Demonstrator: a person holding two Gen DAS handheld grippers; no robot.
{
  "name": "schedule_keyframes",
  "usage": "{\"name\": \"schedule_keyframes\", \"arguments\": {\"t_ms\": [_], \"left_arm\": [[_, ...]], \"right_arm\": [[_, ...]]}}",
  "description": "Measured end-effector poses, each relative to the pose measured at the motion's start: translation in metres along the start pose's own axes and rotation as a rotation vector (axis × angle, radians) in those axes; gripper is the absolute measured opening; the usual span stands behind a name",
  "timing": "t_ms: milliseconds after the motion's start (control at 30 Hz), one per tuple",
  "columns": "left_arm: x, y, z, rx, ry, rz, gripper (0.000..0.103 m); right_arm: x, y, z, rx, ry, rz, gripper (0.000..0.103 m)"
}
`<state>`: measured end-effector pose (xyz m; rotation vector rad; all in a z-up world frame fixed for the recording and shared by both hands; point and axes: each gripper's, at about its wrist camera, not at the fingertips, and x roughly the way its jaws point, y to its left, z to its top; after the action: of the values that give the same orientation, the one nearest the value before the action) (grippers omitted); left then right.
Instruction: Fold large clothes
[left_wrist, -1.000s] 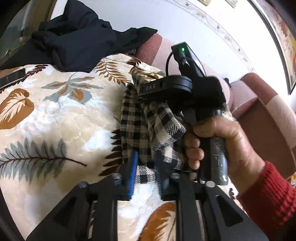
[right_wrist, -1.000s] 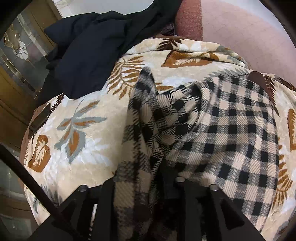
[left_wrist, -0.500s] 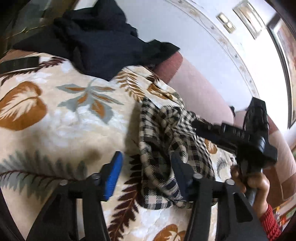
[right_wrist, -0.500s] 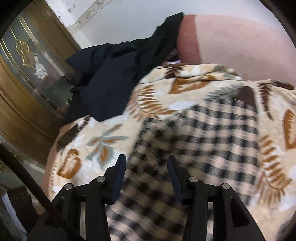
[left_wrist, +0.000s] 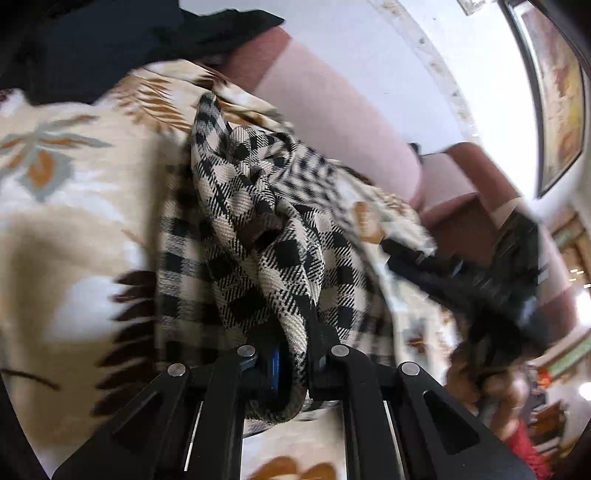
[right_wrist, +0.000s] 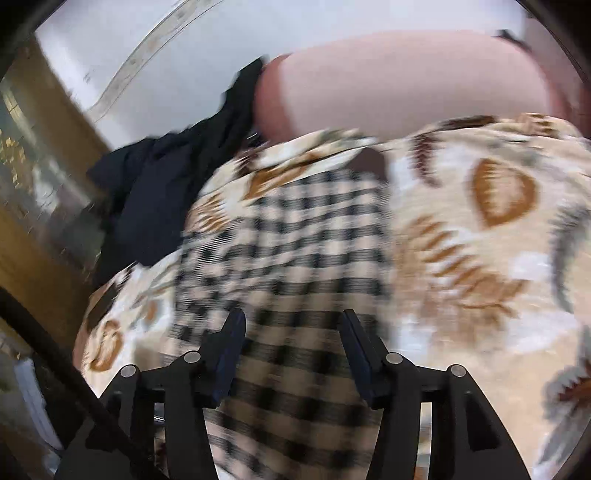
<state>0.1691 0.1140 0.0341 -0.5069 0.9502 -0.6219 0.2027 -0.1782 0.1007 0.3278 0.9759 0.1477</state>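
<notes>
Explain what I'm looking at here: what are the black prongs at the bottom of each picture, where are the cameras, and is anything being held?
No robot here: a person holds a hand-operated pair of tongs in each hand, and a fisheye camera on each looks forward along its two fingers. Those fingers are the black prongs.

In the left wrist view, the left tongs have just been closing and are shut on a bunched fold of the black-and-cream checked garment. At the right of that picture, blurred, is the right tongs' body in the person's hand, with a red sleeve.

In the right wrist view, the right tongs have just been opening; they stand apart above the checked garment and hold nothing.

The garment lies on a cream leaf-print blanket over a pink sofa. A dark garment is heaped at the far end.
</notes>
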Motion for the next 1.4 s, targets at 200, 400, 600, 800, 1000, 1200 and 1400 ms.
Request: {"name": "schedule_keyframes", "arguments": {"t_ms": [200,400,600,800,1000,1200,1400], "left_arm": [[0.007,0.027,0.005,-0.112,0.046,0.036,0.012],[-0.017,0.041,0.006,-0.185,0.018,-0.018,0.013],[-0.033,0.031,0.002,-0.087,0.003,0.187,0.014],[-0.018,0.031,-0.01,-0.043,0.066,0.284,0.014],[-0.03,0.029,-0.01,-0.02,0.018,0.312,0.026],[-0.047,0.035,-0.005,-0.07,-0.072,0.265,0.052],[-0.029,0.035,-0.005,-0.086,-0.038,0.279,0.06]], "right_arm": [[-0.006,-0.026,-0.009,0.052,0.023,-0.035,0.058],[-0.013,0.001,-0.003,0.009,-0.089,-0.082,0.052],[0.02,0.07,0.018,-0.188,-0.028,-0.069,0.042],[0.118,0.116,0.052,-0.257,0.151,-0.133,0.042],[0.163,0.114,0.058,-0.284,0.214,-0.219,0.062],[0.072,0.076,0.047,-0.158,0.056,-0.06,0.064],[0.005,0.01,-0.008,-0.098,0.049,-0.054,0.068]]}}
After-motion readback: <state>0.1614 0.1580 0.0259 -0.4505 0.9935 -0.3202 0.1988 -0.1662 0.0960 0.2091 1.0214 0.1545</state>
